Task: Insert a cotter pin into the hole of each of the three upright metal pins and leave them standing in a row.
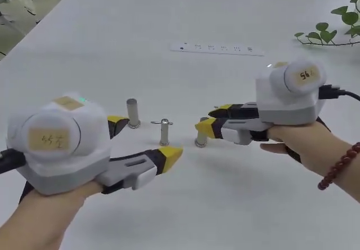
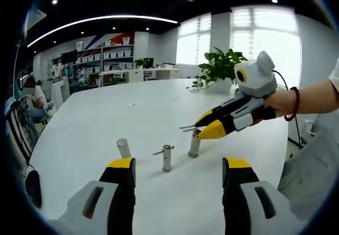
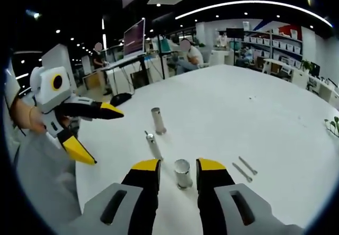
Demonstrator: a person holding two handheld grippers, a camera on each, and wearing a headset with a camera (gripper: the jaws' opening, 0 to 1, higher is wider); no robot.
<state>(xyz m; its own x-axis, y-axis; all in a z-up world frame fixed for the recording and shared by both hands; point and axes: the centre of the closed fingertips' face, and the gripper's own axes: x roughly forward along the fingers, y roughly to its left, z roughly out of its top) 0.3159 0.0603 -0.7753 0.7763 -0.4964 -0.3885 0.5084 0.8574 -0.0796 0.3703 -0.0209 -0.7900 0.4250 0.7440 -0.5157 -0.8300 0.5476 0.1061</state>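
Metal pin (image 3: 183,172) upright just before right gripper's (image 3: 178,165) spread jaws; left gripper (image 2: 179,163) spread.

My left gripper (image 1: 143,137) sits low on the left, held from beneath by my left hand (image 1: 84,191), with the forearm running back toward me. Its jaws stand wide apart and point forward and to the right. My right gripper (image 1: 211,120) reaches in from the right, aimed leftward, with my right hand (image 1: 289,137) wrapped around its grip and the wrist straight. Its jaws are parted more narrowly. The two pairs of tips face each other, near but apart
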